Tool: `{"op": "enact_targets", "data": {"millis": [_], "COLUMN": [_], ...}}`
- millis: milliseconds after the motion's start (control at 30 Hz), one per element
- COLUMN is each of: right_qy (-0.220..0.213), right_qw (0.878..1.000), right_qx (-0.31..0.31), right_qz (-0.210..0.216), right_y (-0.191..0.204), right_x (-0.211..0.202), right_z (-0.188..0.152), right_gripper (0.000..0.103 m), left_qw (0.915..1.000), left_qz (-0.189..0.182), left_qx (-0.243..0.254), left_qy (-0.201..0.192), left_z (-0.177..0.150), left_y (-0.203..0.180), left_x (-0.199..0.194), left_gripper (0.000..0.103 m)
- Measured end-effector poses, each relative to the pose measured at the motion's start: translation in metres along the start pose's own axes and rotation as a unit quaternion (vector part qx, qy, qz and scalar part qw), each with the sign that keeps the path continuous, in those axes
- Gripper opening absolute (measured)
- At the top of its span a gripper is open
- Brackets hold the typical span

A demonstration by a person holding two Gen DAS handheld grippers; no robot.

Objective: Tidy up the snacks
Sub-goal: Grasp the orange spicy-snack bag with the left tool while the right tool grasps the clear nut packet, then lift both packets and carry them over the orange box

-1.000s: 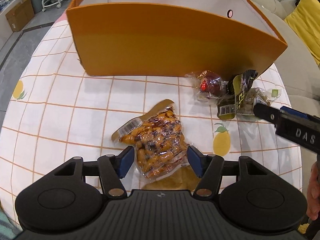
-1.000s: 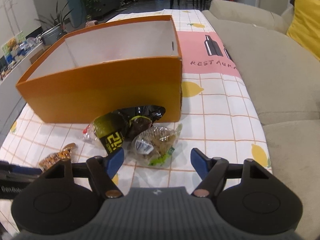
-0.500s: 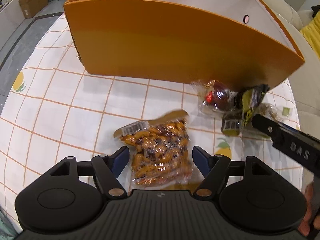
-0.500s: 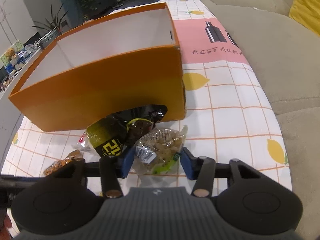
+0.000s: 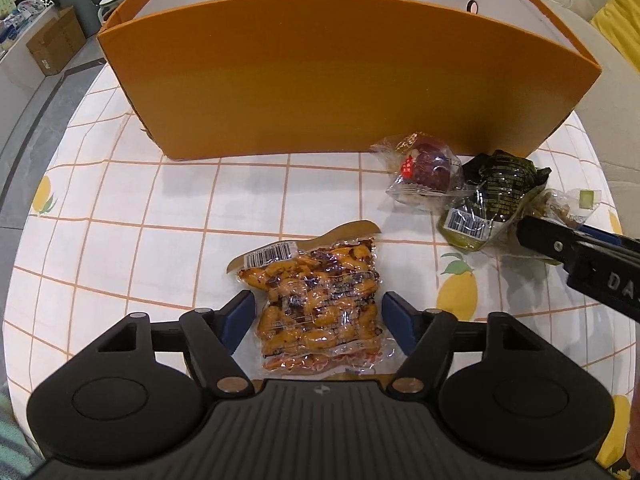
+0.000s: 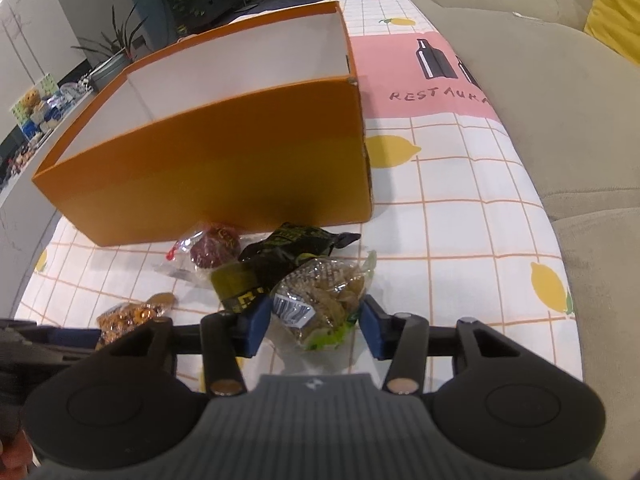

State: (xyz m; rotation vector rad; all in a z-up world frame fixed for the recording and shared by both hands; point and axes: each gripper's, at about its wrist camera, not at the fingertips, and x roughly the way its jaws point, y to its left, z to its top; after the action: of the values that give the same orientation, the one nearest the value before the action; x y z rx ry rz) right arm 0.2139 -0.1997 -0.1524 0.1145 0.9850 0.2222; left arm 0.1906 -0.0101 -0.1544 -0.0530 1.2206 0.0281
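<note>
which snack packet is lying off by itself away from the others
The orange peanut packet, alone between the left hand-held gripper fingers; the other three packets cluster by the box corner.

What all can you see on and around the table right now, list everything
Orange box: one, orange outside, white inside, open top, at the back of the table.
Orange snack packet: one, clear wrap over orange pieces, flat on the cloth between the left jaws.
Red round snack: one, dark red in clear wrap, in front of the box.
Black and yellow packet: one, beside the red snack.
Green-edged clear packet: one, brownish contents, between the right jaws.
Tablecloth: one, white with orange grid and lemons, pink panel farther back.
Sofa: one, beige, right of the table, with a yellow cushion.
Left gripper: black, blue pads, open.
Right gripper: black, blue pads, jaws close around the packet; contact unclear.
</note>
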Motion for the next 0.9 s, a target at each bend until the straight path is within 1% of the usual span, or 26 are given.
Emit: {"op": "enact_targets", "data": {"millis": [100, 167, 300, 333, 433, 467, 667, 767, 833, 900], "right_qy": [-0.002, -0.004, -0.002, -0.001, 0.002, 0.002, 0.007, 0.021, 0.031, 0.038], "right_qw": [1.000, 1.000, 1.000, 1.000, 1.000, 1.000, 1.000, 0.999, 0.999, 0.999], "right_qx": [0.006, 0.009, -0.005, -0.007, -0.009, -0.010, -0.026, -0.027, -0.027, -0.033], "right_qz": [0.004, 0.006, 0.003, 0.003, 0.004, 0.004, 0.006, 0.012, 0.018, 0.019], "right_y": [-0.001, -0.002, 0.003, 0.003, 0.004, 0.004, 0.009, 0.013, 0.015, 0.020], "right_x": [0.003, 0.006, 0.006, 0.005, 0.002, 0.000, -0.012, -0.013, -0.014, -0.015], "right_z": [-0.001, -0.001, -0.001, -0.001, -0.004, -0.004, -0.010, -0.014, -0.019, -0.022], "right_gripper": [0.050, 0.049, 0.037, 0.036, 0.036, 0.036, 0.036, 0.036, 0.036, 0.036], "left_qw": [0.9999, 0.9999, 0.9996, 0.9995, 0.9993, 0.9991, 0.9986, 0.9984, 0.9986, 0.9990], "left_qz": [-0.005, -0.008, -0.023, -0.026, -0.030, -0.032, -0.044, -0.053, -0.050, -0.043], "left_qx": [0.008, 0.008, 0.007, 0.008, 0.009, 0.010, 0.010, 0.013, 0.013, 0.015], "left_qy": [-0.007, -0.012, -0.017, -0.018, -0.021, -0.025, -0.026, -0.015, -0.011, -0.002], "left_z": [-0.004, -0.007, -0.013, -0.012, -0.014, -0.015, -0.019, -0.021, -0.022, -0.023], "left_y": [0.000, 0.001, 0.012, 0.012, 0.013, 0.013, 0.015, 0.015, 0.015, 0.013], "left_x": [-0.001, -0.003, -0.010, -0.012, -0.016, -0.018, -0.023, -0.023, -0.023, -0.024], "left_gripper": [0.078, 0.076, 0.074, 0.074, 0.073, 0.070, 0.069, 0.070, 0.071, 0.074]}}
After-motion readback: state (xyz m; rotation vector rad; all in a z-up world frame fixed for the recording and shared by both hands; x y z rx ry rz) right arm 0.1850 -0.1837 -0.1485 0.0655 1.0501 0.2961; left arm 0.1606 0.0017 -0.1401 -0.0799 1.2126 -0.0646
